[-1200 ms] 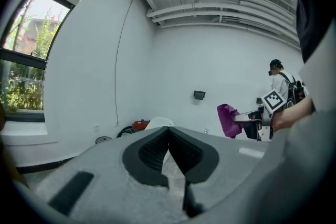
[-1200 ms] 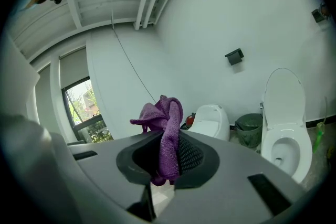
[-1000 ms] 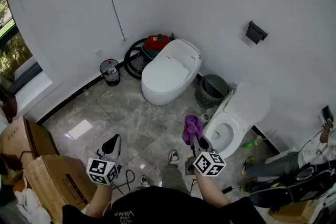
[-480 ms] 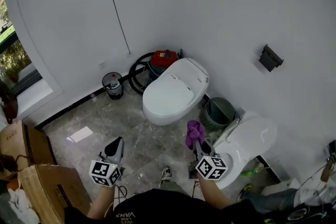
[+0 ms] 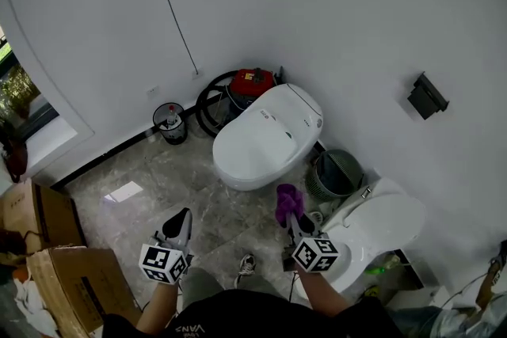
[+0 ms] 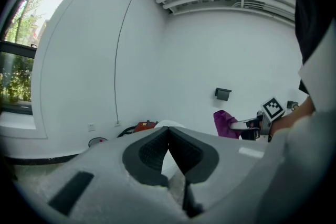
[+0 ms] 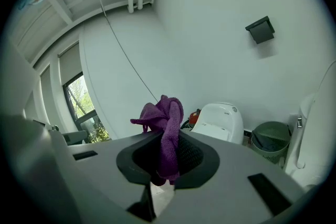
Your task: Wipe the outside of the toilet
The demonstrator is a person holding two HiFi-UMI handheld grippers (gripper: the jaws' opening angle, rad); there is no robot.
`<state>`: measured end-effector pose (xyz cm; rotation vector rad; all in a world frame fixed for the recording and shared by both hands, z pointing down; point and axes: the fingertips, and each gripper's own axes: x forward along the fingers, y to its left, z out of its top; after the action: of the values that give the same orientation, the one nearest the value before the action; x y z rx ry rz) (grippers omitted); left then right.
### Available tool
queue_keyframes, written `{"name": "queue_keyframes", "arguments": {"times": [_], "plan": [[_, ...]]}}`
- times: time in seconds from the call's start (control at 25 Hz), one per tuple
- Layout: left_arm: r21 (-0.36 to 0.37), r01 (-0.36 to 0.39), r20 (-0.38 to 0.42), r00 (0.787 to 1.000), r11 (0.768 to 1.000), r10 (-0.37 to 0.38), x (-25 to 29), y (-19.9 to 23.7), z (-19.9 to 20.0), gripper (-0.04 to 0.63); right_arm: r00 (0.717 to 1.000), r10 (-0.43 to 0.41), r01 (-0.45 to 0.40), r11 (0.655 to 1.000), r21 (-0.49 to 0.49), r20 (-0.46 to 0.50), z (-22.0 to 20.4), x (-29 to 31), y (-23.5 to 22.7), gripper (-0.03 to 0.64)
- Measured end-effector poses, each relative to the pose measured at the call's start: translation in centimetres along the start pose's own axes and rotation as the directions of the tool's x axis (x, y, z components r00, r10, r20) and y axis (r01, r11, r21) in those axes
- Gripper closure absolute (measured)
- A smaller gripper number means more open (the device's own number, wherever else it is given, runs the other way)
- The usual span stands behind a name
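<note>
A cloth (image 5: 287, 200) is being pinched thinly by the right gripper (image 5: 291, 221), the left gripper (image 5: 181, 218) being pressed together empty. The cloth could be dropped before the toilet (image 5: 265, 140) is reached.

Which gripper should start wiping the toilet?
Right. The right gripper has its jaws shut on the purple cloth and is beside the nearer toilet; the left gripper is shut on nothing.

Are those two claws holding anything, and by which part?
The right gripper clamps the purple cloth by one end; the left gripper is shut, empty.
</note>
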<state>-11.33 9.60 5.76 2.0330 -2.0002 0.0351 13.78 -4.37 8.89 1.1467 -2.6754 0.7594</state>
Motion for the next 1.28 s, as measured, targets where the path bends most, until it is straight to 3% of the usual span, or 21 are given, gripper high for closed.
{"name": "queue_keyframes", "arguments": {"times": [0.24,0.44,0.64,0.88,1.28], "plan": [[0.005,0.078,-0.028,0.997,0.997,-0.078,4.1,1.6,-0.7,0.591,1.0,-0.019,0.019,1.0,0.015,-0.008,-2.2,3.5,-0.1,0.574],[0.029,0.208,-0.101,0.974,0.978,-0.204,7.0,3.0,-2.9,0.591,0.998,-0.067,0.067,0.997,0.024,0.006,-4.1,5.7,0.7,0.574],[0.043,0.262,-0.147,0.956,0.964,-0.253,10.7,5.8,-6.2,0.591,0.997,-0.072,0.07,0.995,0.072,0.022,-7.3,9.5,0.8,0.574],[0.009,0.297,-0.186,0.939,0.955,-0.29,14.4,7.2,-13.5,0.591,0.996,-0.09,0.089,0.991,0.097,0.006,-13.6,13.1,-1.6,0.574],[-0.033,0.316,-0.207,0.926,0.948,-0.315,21.0,8.1,-26.2,0.591,0.999,-0.018,0.02,0.999,0.045,-0.037,-25.1,19.3,-5.2,0.574]]}}
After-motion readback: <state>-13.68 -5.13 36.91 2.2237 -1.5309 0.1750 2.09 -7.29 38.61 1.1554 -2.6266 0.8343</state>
